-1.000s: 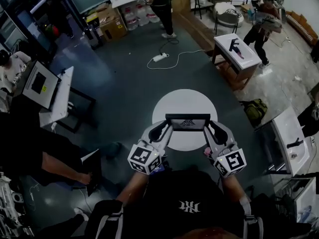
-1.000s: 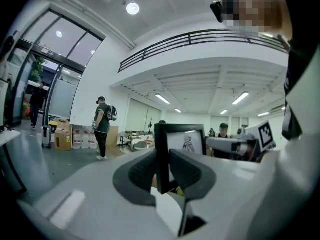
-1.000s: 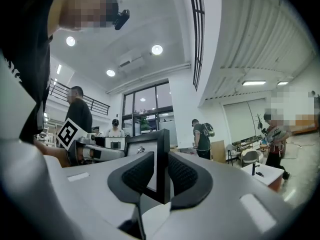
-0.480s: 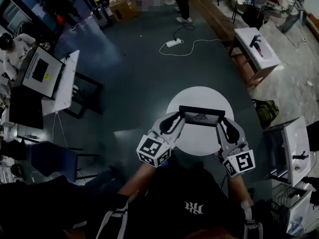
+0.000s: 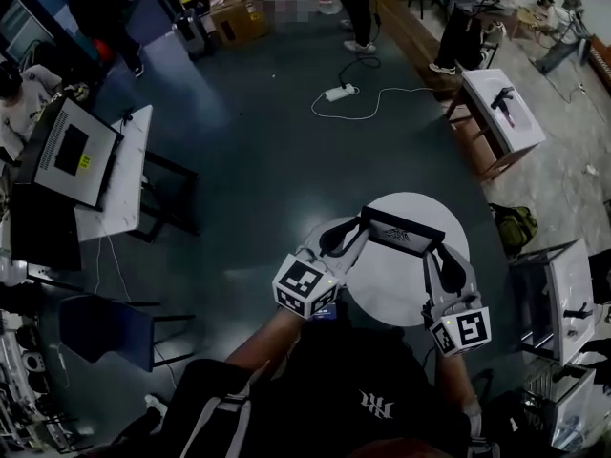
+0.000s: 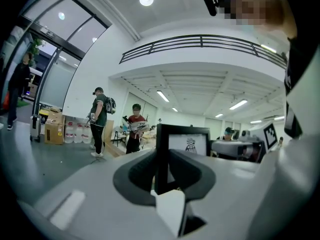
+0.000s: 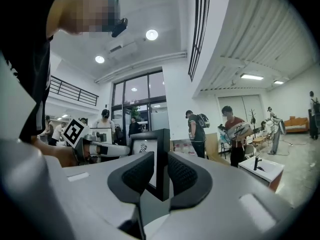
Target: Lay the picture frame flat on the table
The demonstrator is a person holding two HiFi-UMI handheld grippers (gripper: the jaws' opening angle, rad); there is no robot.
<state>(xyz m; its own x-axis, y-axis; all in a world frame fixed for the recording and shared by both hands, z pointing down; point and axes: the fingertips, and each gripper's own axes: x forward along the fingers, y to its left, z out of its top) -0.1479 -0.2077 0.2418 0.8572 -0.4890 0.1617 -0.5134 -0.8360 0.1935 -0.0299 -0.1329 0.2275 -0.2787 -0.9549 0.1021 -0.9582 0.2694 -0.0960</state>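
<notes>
A black picture frame [image 5: 401,229] with a white print stands on edge over the round white table [image 5: 396,284]; whether its lower edge touches the top I cannot tell. My left gripper [image 5: 357,229] is shut on the frame's left side, the black edge [image 6: 161,154] clamped between its pads. My right gripper [image 5: 439,253] is shut on the frame's right side, whose edge [image 7: 162,156] stands between its pads. The left gripper view looks across the frame's print [image 6: 188,144] to the right gripper [image 6: 237,149]. In the right gripper view the left gripper [image 7: 97,148] shows beyond the frame.
Two small white tables [image 5: 511,113] [image 5: 554,289] stand to the right, with a green bag [image 5: 516,225] between them. A desk with a monitor [image 5: 72,156] and a blue chair [image 5: 105,330] are at the left. A power strip with cable [image 5: 342,93] lies on the floor. People stand at the back.
Both grippers keep hold of the frame. The frame, grippers and table now sit further right and lower in the head view, and the frame lies more askew, its right end nearer me.
</notes>
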